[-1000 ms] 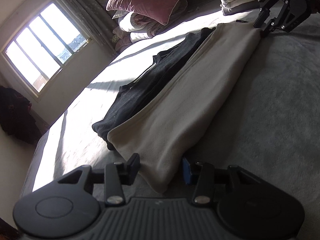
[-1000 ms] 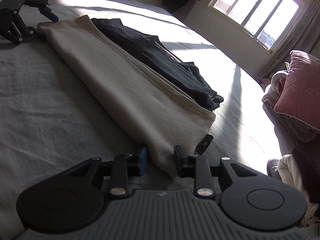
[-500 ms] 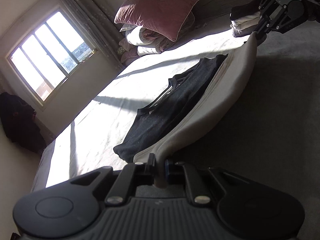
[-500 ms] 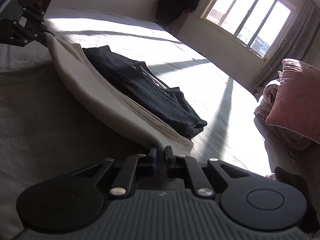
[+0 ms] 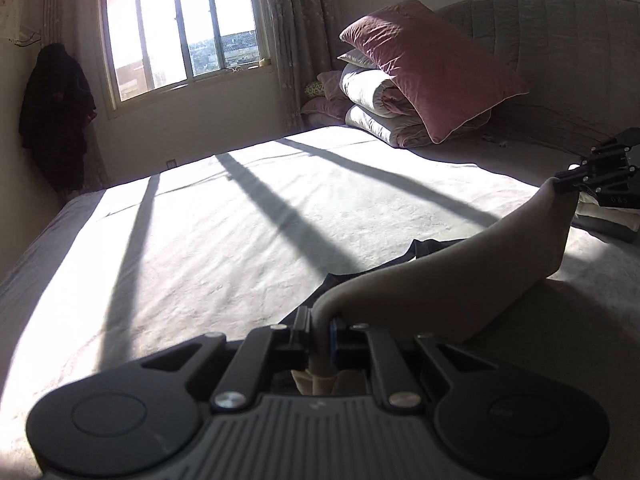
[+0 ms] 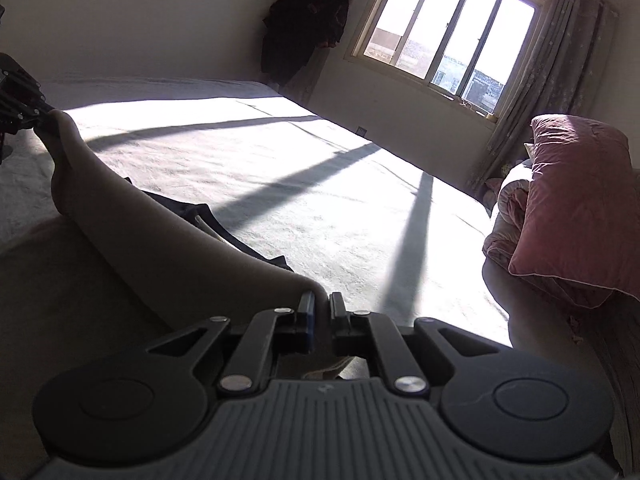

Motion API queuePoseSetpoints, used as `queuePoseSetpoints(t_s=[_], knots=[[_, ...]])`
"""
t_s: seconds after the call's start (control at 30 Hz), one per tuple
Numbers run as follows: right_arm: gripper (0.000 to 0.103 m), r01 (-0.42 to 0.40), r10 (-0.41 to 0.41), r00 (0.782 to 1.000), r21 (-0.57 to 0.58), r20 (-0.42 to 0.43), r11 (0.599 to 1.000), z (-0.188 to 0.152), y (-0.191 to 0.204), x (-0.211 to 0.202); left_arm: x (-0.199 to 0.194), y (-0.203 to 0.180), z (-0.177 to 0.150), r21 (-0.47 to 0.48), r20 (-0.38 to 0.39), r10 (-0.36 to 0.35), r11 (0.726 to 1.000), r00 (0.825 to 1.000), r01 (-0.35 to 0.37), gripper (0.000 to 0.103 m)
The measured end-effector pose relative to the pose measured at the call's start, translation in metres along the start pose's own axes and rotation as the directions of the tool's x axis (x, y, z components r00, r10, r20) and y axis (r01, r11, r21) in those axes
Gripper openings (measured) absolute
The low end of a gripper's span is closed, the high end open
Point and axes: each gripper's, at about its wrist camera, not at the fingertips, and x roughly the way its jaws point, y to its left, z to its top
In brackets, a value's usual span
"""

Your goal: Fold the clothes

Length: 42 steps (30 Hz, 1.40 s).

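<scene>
A long beige folded garment (image 5: 460, 276) hangs lifted above the bed, stretched between both grippers. My left gripper (image 5: 320, 330) is shut on one end of it. My right gripper (image 6: 320, 312) is shut on the other end; the beige garment (image 6: 168, 236) sags from there toward the left gripper (image 6: 38, 118) at the far left. In the left wrist view the right gripper (image 5: 568, 180) shows at the far right, pinching the cloth. A dark garment (image 5: 404, 258) lies on the bed under the lifted cloth and is mostly hidden; its dark edge (image 6: 208, 224) peeks out in the right wrist view.
The bed (image 5: 224, 240) has a pale sunlit sheet with window-bar shadows. A maroon pillow (image 5: 432, 64) leans on folded quilts (image 5: 372, 100) at the headboard. A stack of folded clothes (image 5: 608, 216) sits at the right. A dark coat (image 5: 56, 112) hangs by the window (image 5: 180, 28).
Both grippers went from open around the beige garment's ends to shut on them, then lifted it off the bed. The cameras now tilt up toward the window, and the dark garment is largely covered.
</scene>
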Motion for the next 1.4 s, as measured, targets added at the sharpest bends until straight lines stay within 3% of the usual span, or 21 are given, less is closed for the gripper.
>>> queuePoseSetpoints(t_s=[0.27, 0.47, 0.6, 0.77, 0.83, 0.87, 0.9, 1.0, 1.07, 1.2, 1.23, 1.27, 1.3, 1.33, 1.37, 1.4], knots=[[0.006, -0.005, 0.015, 0.999, 0.195, -0.052, 0.981, 0.005, -0.03, 0.081, 0.09, 0.036, 0.007, -0.206, -0.089, -0.014, 0.979, 0.996, -0.005, 0.008], [0.006, -0.032, 0.073, 0.993, 0.379, -0.092, 0.925, -0.012, -0.04, 0.129, 0.142, 0.061, -0.011, -0.39, -0.136, -0.049, 0.921, 0.99, -0.008, 0.009], [0.007, -0.056, 0.107, 0.992, 0.515, -0.071, 0.856, -0.023, -0.052, 0.137, 0.164, 0.075, -0.026, -0.508, -0.14, -0.1, 0.861, 0.985, 0.015, 0.016], [0.018, -0.084, 0.144, 0.989, 0.668, -0.034, 0.739, -0.036, -0.067, 0.145, 0.168, 0.099, -0.04, -0.678, -0.067, -0.18, 0.73, 0.981, 0.087, 0.041], [0.027, -0.095, 0.156, 0.988, 0.723, -0.018, 0.684, -0.041, -0.073, 0.148, 0.166, 0.105, -0.042, -0.708, -0.032, -0.194, 0.697, 0.98, 0.114, 0.043], [0.041, -0.101, 0.162, 0.987, 0.749, -0.009, 0.655, -0.044, -0.076, 0.15, 0.164, 0.107, -0.042, -0.716, -0.018, -0.197, 0.687, 0.98, 0.125, 0.048], [0.052, -0.109, 0.166, 0.986, 0.773, 0.005, 0.625, -0.046, -0.08, 0.149, 0.162, 0.108, -0.041, -0.718, -0.006, -0.196, 0.684, 0.981, 0.133, 0.051], [0.052, -0.16, 0.211, 0.976, 0.84, 0.055, 0.519, -0.052, -0.093, 0.141, 0.159, 0.108, -0.036, -0.722, 0.022, -0.211, 0.673, 0.977, 0.162, 0.063], [0.052, -0.136, 0.208, 0.978, 0.832, 0.025, 0.538, -0.052, -0.09, 0.141, 0.159, 0.104, -0.034, -0.707, 0.015, -0.204, 0.69, 0.979, 0.155, 0.071], [0.052, -0.078, 0.188, 0.981, 0.8, -0.045, 0.595, -0.051, -0.079, 0.144, 0.168, 0.086, -0.032, -0.628, -0.084, -0.132, 0.777, 0.988, 0.051, 0.069], [0.052, -0.074, 0.186, 0.981, 0.799, -0.049, 0.597, -0.052, -0.076, 0.146, 0.169, 0.081, -0.032, -0.612, -0.094, -0.113, 0.79, 0.989, 0.032, 0.063], [0.052, -0.075, 0.176, 0.984, 0.797, -0.039, 0.599, -0.053, -0.075, 0.146, 0.17, 0.076, -0.032, -0.602, -0.096, -0.093, 0.799, 0.991, 0.017, 0.038], [0.04, -0.08, 0.161, 0.987, 0.794, -0.022, 0.602, -0.053, -0.074, 0.145, 0.171, 0.072, -0.033, -0.591, -0.099, -0.074, 0.807, 0.992, 0.001, 0.019], [0.025, -0.085, 0.146, 0.989, 0.792, -0.006, 0.605, -0.053, -0.073, 0.143, 0.171, 0.068, -0.033, -0.585, -0.092, -0.051, 0.811, 0.994, -0.012, 0.009], [0.01, -0.089, 0.131, 0.991, 0.789, 0.011, 0.608, -0.054, -0.072, 0.142, 0.167, 0.066, -0.034, -0.589, -0.066, -0.022, 0.808, 0.998, -0.021, 0.009], [0.01, -0.094, 0.116, 0.993, 0.786, 0.028, 0.611, -0.054, -0.07, 0.14, 0.161, 0.065, -0.035, -0.593, -0.029, 0.012, 0.805, 1.0, -0.027, 0.008]])
